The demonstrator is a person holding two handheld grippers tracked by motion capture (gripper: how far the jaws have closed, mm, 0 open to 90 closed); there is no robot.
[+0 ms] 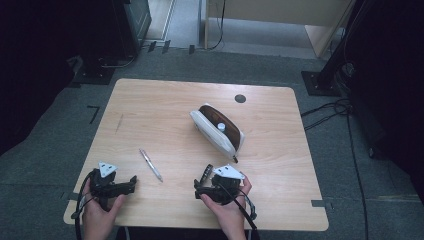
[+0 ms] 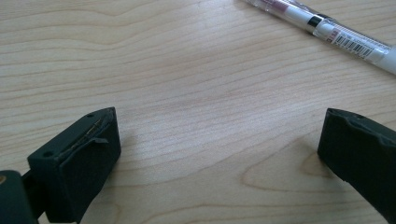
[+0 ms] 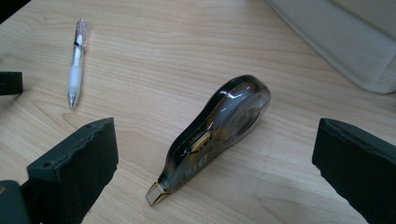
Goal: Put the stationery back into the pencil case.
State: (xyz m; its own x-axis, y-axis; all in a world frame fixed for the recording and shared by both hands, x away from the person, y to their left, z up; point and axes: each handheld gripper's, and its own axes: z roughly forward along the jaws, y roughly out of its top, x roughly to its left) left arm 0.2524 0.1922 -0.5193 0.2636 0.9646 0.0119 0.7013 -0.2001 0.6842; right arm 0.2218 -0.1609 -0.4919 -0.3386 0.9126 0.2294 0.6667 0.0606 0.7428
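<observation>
**Correction-tape dispenser lies between the right jaws, long axis slanted across the gap**

Table (image 1: 165, 105): light wood, person seated at the near edge, one gripper in each hand.

Pencil case (image 1: 218, 131): white outside, brown lining, unzipped and gaping, lying diagonally at the table's middle-right. A small white round-topped item sits inside; what it is cannot be made out. In the right gripper view the case is cut off at the upper right corner.

Right gripper (image 3: 215, 154): spread wide, grasping nothing. The correction-tape dispenser (image 3: 219, 128), smoky translucent, lies flat on the wood directly ahead, between the two jaws and touching neither. Its long axis runs from the applicator tip nearest the camera to the rounded body farther off, slanted toward the case. In the high view it is just a dark sliver (image 1: 206, 172) at the gripper's front, mostly covered by the gripper.

Judgement: the right hand is by far the nearer one; closing across the dispenser's narrow waist looks feasible with a small turn of the wrist to square the jaws to that slant.

Left gripper (image 2: 217, 140): also released, jaws apart over bare wood.

Pen (image 1: 151, 164): white and clear, lying between the two grippers, nearer the left; its ends are cropped in the left gripper view.
</observation>
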